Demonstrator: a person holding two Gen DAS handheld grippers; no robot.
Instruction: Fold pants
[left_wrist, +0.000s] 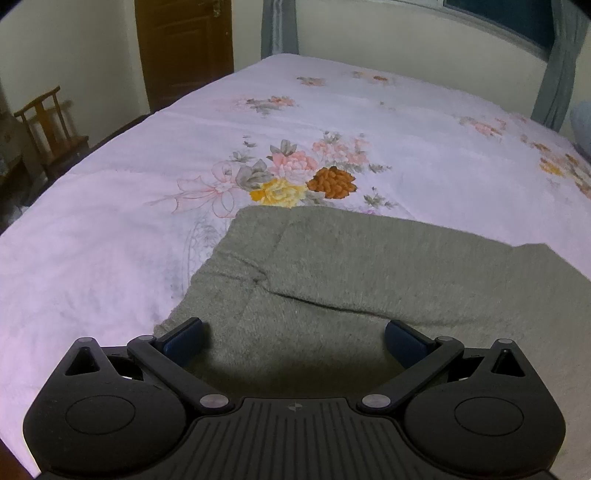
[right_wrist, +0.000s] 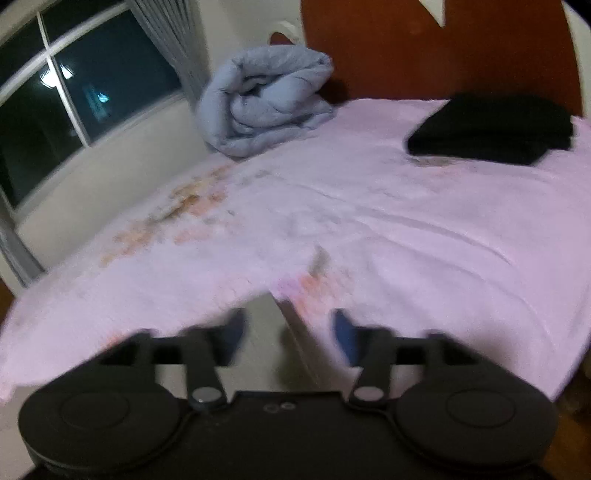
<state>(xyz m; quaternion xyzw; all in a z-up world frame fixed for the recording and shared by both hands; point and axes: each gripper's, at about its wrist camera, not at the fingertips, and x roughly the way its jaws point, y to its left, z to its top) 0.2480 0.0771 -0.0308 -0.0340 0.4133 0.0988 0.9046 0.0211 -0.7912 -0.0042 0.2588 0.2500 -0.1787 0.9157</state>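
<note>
Grey-green fleece pants (left_wrist: 369, 269) lie folded flat on the pink floral bedspread (left_wrist: 110, 221), with a crease running across them. My left gripper (left_wrist: 293, 332) is open just above the pants' near part and holds nothing. In the blurred right wrist view, my right gripper (right_wrist: 288, 332) is open and empty above the bedspread (right_wrist: 406, 229). A grey strip (right_wrist: 262, 332) that may be the pants shows between its fingers.
A folded black garment (right_wrist: 491, 129) lies at the far right of the bed by the wooden headboard (right_wrist: 424, 48). A rolled grey-blue quilt (right_wrist: 266, 99) sits by the window (right_wrist: 74, 92). A wooden chair (left_wrist: 51, 129) and a door (left_wrist: 184, 48) stand beyond the bed's left edge.
</note>
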